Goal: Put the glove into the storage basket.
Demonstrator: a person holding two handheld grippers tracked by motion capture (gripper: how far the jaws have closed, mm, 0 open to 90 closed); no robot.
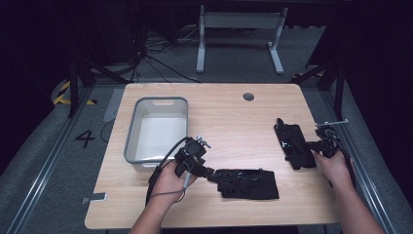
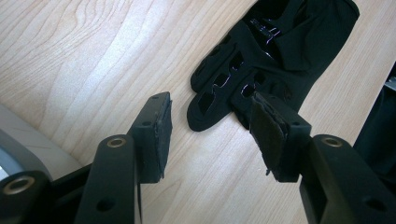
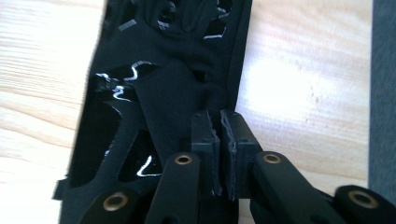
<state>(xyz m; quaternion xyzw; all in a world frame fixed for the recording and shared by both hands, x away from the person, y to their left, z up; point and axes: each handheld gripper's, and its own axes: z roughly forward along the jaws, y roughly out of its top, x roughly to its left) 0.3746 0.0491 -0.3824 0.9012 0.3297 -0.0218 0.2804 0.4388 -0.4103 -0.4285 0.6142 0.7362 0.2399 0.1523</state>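
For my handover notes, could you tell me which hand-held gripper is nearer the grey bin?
Left. The left hand-held gripper sits just beside the grey bin; the right hand-held gripper is across the table.

**What is hidden or cut off**

In the right gripper view, the right glove (image 3: 154,93) is cut off by the top and bottom edges, and whether fabric is pinched between the closed pads of the right tool (image 3: 219,140) cannot be told. In the left gripper view, one fingertip of the left glove (image 2: 275,51) is hidden behind a pad (image 2: 266,135) of the left tool (image 2: 210,130). The forearms are cut off by the lower edge of the high view.
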